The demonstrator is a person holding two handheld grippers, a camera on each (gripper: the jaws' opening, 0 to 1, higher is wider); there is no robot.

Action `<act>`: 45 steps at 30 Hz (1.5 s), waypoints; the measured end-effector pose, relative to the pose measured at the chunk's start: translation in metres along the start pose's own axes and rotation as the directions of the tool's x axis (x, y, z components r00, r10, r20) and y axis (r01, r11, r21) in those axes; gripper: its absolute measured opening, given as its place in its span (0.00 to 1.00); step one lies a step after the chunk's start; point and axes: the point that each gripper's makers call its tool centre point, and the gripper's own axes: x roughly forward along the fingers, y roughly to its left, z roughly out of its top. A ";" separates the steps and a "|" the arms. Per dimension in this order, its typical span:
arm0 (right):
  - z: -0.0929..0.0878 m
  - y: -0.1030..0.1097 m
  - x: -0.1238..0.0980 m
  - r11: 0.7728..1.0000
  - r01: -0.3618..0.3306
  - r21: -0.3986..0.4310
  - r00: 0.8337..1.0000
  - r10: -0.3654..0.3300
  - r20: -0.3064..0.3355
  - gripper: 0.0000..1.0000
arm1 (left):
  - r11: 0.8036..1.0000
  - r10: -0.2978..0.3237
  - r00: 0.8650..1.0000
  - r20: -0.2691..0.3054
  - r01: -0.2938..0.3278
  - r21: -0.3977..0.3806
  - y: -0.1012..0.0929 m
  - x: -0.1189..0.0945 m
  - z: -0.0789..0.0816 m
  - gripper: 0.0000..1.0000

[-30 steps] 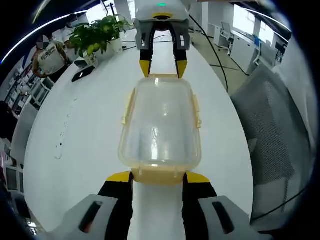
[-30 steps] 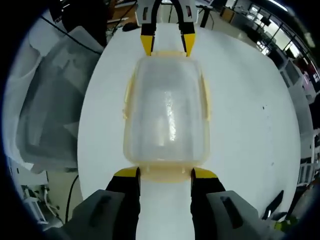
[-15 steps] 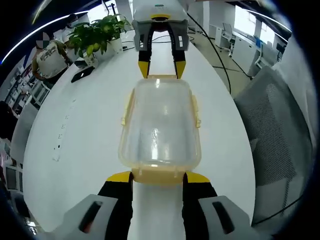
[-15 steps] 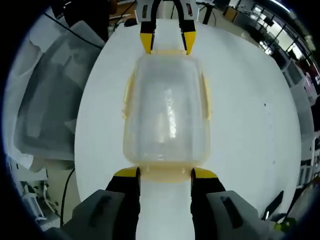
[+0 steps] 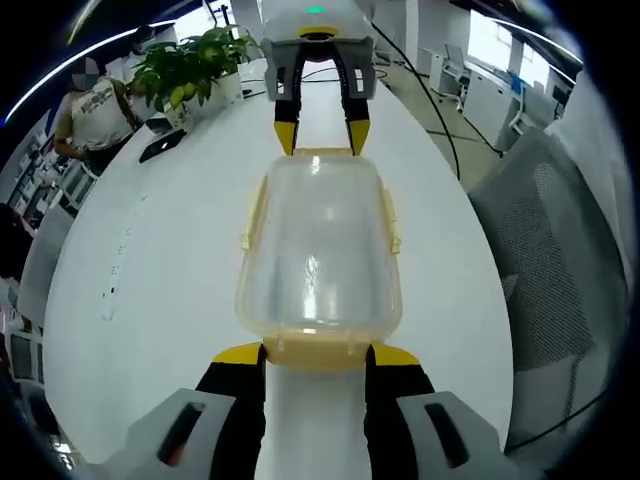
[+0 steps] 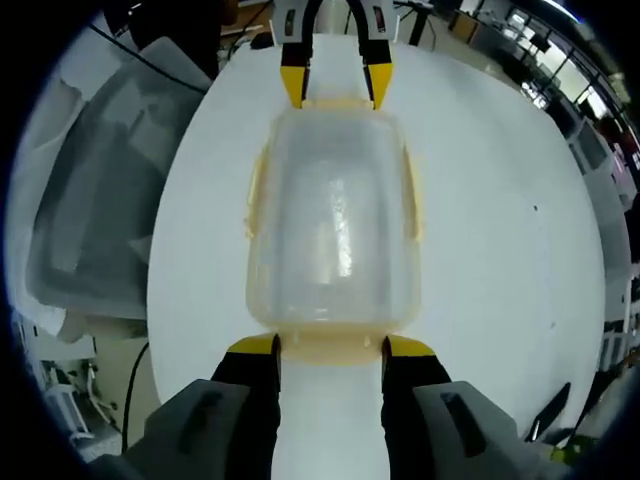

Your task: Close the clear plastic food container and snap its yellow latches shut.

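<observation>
The clear plastic container [image 5: 318,240] lies on the white table [image 5: 150,270] with its lid on top. Yellow latches run along its long sides [image 5: 392,220] and its ends. My left gripper [image 5: 316,352] is open at the near end, its yellow-tipped jaws flanking the end latch [image 5: 318,349]. My right gripper [image 5: 322,135] stands open at the far end, astride the other end latch. In the right gripper view the same container [image 6: 333,220] sits between my right gripper [image 6: 330,347] below and my left gripper [image 6: 337,88] above. Whether the latches are snapped down I cannot tell.
A potted plant [image 5: 190,70] and a dark flat object [image 5: 160,145] sit at the table's far left, with a person [image 5: 95,105] standing beyond. A grey mesh chair [image 5: 550,230] stands close by the table's edge, also visible as the chair [image 6: 90,200] in the right gripper view.
Both grippers and the container stay put. Only the person in the background has shifted a little.
</observation>
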 end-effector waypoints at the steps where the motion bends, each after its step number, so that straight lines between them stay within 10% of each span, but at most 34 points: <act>1: 0.000 0.000 0.000 1.000 0.000 0.000 1.000 0.000 -0.001 0.35 | 1.000 0.000 1.000 -0.002 0.000 0.002 0.000 0.001 0.000 0.32; 45: -0.001 0.001 -0.001 1.000 -0.004 -0.010 1.000 0.004 -0.016 0.36 | 1.000 -0.005 1.000 0.002 0.005 0.017 -0.004 0.005 -0.003 0.32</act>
